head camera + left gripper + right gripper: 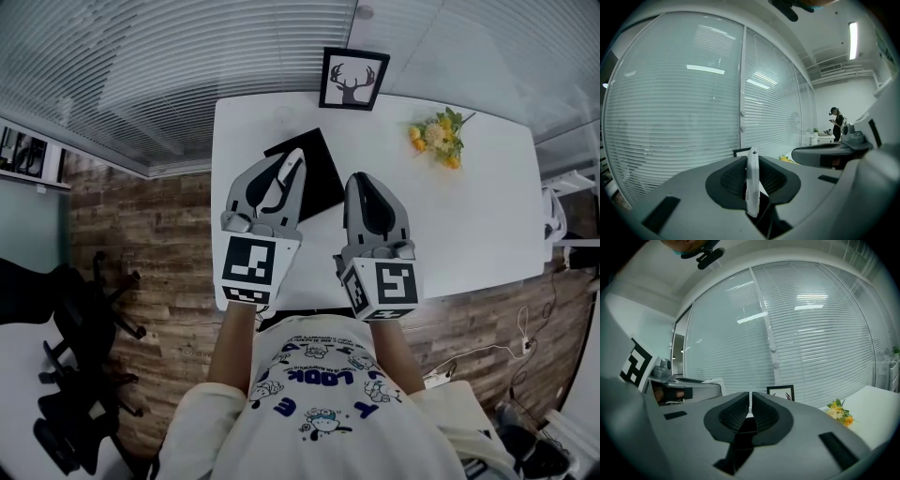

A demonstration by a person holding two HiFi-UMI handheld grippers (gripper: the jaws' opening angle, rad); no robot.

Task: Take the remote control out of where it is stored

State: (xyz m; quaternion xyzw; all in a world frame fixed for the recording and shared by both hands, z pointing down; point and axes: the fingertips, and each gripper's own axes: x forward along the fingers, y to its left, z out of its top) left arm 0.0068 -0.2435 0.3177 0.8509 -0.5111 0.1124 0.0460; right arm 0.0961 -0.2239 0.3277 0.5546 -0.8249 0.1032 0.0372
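Observation:
My left gripper (284, 167) is shut on a thin white remote control (752, 183), which stands edge-on between the dark pads in the left gripper view. In the head view the remote (293, 172) shows as a white strip along the jaws, above a flat black case (319, 178) lying on the white table (469, 216). My right gripper (362, 184) hangs beside the left one, to its right. Its jaws are shut with nothing between them (750, 398). Both grippers are raised and look toward the window blinds.
A framed deer picture (353, 80) stands at the table's far edge, with a small bunch of yellow flowers (437, 137) to its right. A black office chair (80, 384) is on the floor at the left. A person (837, 123) stands far off in the room.

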